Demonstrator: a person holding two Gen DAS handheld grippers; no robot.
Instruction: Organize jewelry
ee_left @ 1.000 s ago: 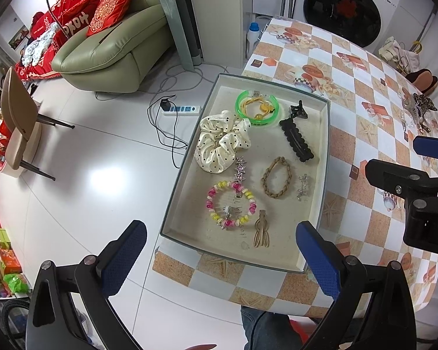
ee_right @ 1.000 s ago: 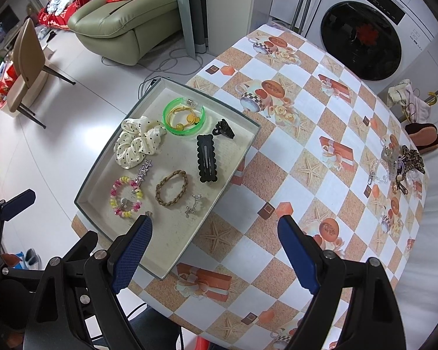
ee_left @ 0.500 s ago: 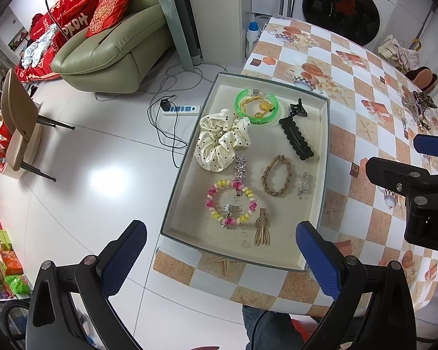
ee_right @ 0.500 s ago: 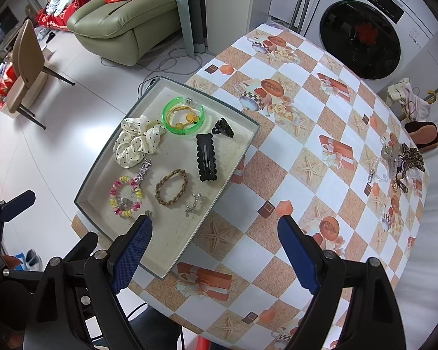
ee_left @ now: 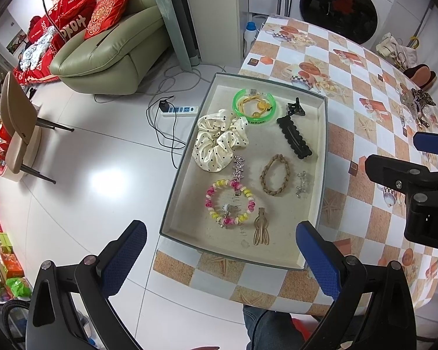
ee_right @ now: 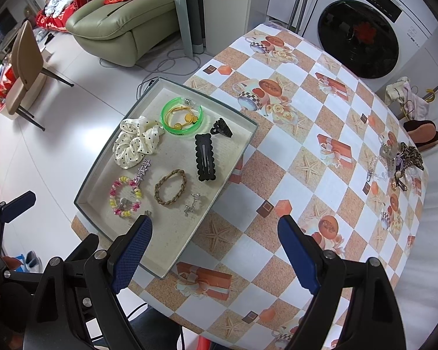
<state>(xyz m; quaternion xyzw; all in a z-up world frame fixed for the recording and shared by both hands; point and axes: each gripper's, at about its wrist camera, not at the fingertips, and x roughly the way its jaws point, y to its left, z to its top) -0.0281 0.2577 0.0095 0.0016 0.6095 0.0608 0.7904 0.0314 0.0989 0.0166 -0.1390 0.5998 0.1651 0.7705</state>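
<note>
Jewelry lies sorted in a shallow grey tray [ee_right: 236, 157] at the left edge of the tiled surface [ee_right: 306, 151], while a small tangle of loose pieces [ee_right: 400, 160] waits near the far right edge, well apart from it. Both tools hang above the near edge, holding nothing: the left hand-held gripper [ee_left: 220, 250] has its blue pads spread wide over the tray's near end, and the right hand-held gripper [ee_right: 214, 248] is equally spread over bare cloth just beside the tray's near right corner. Inside the tray, a cream polka-dot scrunchie [ee_right: 135, 143] touches a green bangle [ee_right: 182, 115] at the far end; a black scalloped clip [ee_right: 205, 157] and small black claw clip [ee_right: 222, 128] line the right wall; a brown braided band [ee_right: 170, 187], beaded bracelet [ee_right: 125, 195], star pin [ee_right: 142, 170] and silver charm [ee_right: 192, 204] fill the near half. The step in hand appears to be fetching the next piece from the far pile. Done well, that likely means carrying the right tool across with its fingers apart, lowering over a single item at the heap's rim so chains do not drag neighbours along, and setting it in the tray's open patch near the right wall, clear of the charm.
</note>
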